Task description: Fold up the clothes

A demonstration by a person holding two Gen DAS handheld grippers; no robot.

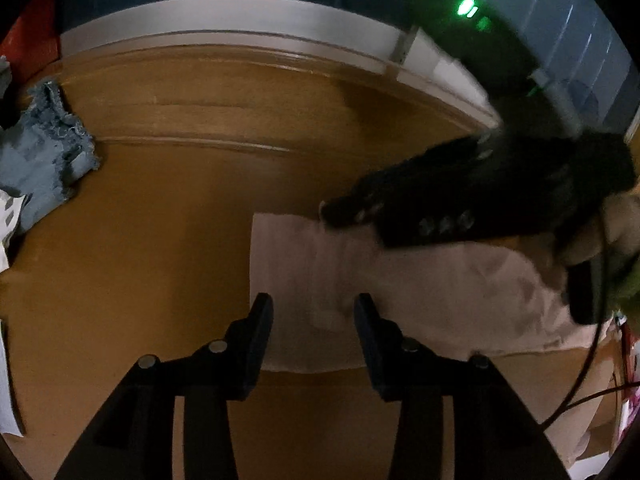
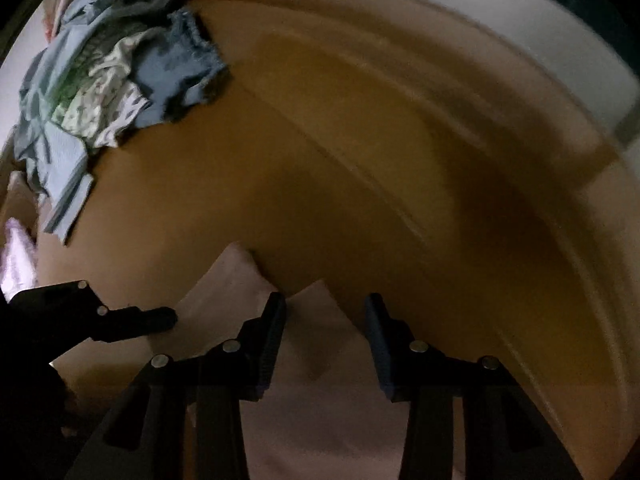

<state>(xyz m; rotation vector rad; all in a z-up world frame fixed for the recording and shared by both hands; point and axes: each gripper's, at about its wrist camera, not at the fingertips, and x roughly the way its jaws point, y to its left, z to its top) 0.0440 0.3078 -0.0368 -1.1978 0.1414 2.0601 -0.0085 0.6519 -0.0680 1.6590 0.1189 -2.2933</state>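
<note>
A pale pink folded garment (image 1: 420,280) lies flat on the brown table (image 1: 180,220). My left gripper (image 1: 314,312) hovers over its near left part, fingers apart and nothing pressed between them. My right gripper (image 1: 348,210), blurred, reaches in from the right over the garment's far edge, with a hand (image 1: 620,220) behind it. In the right wrist view my right gripper (image 2: 325,314) stands open above the pink garment (image 2: 312,344), two of whose corners point away from me. One finger (image 2: 160,318) of the left gripper rests at the cloth's left side.
A heap of unfolded clothes (image 2: 120,60), with frayed blue denim (image 1: 44,152) on top, sits at the table's far left. A white ledge (image 1: 240,20) runs along the back edge. A black cable (image 1: 580,380) hangs at the right.
</note>
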